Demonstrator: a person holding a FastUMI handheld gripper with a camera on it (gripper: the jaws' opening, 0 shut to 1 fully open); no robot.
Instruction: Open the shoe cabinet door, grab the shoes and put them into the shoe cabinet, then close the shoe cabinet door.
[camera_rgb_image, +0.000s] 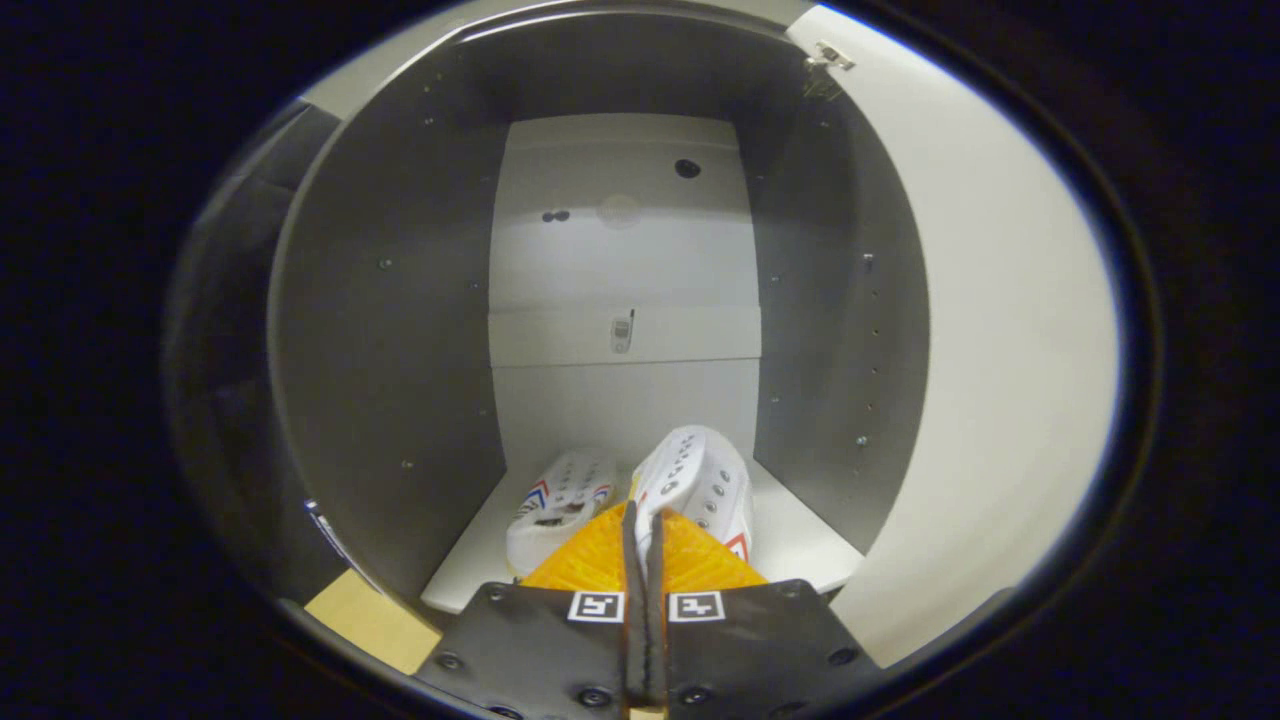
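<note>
the two white sneakers sit side by side on the bottom shelf (800, 545) of the shoe cabinet (390, 330): the left sneaker (558, 505) and the right sneaker (700, 485), long axes running toward the back panel (625, 250). my gripper (645, 530) is just in front of them, its fingers pressed together on nothing that i can see. the open door (990, 350) stands off to my right, so i judge the coming move swings that way to push it shut.

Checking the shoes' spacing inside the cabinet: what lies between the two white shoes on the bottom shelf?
In the gripper view, only a narrow strip of bare shelf separates the left shoe from the right shoe.
</note>
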